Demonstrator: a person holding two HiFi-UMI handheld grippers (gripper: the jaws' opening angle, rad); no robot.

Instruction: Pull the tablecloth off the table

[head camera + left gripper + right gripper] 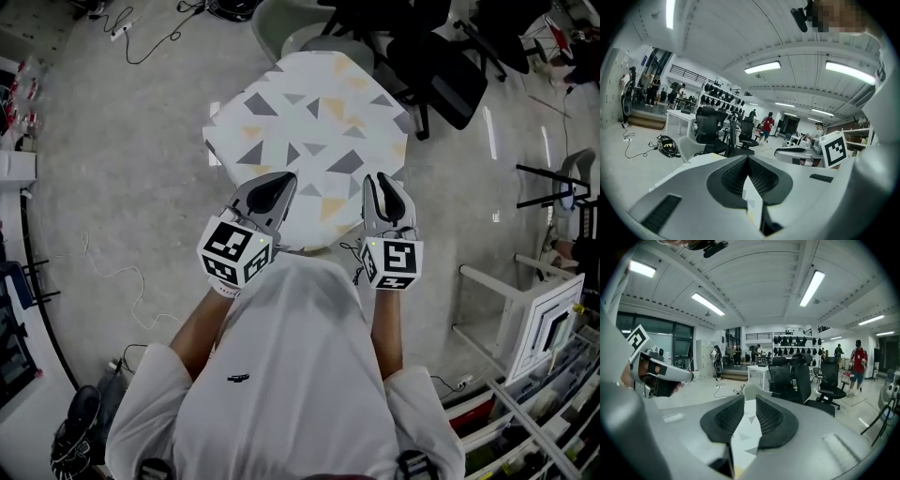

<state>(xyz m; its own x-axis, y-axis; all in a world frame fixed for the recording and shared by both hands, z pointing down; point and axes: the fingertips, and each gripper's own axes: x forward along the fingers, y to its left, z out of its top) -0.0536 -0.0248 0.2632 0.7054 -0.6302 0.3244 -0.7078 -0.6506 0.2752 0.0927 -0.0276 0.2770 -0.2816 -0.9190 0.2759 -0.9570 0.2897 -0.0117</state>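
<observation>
At the near edge of the table, to the left, the left gripper (pixel 281 184) is held low over the tablecloth (pixel 309 122), which lies spread across the whole tabletop. Its jaws are pressed together at the tips; whether a fold of cloth is pinched between them cannot be settled, since only a pale sliver is seen behind the pads. To the right, the right gripper (pixel 376 185) is held with its jaws slightly spread, and the triangle print is seen through the gap, untouched by the pads. The step in hand is judged to be the taking of a hold at the near hem; nothing has been pulled yet. Next, a firm pinch on both sides and an even draw toward the person would be called for. The hem itself and the table's legs are hidden by the grippers and the white shirt (pixel 300 375).
</observation>
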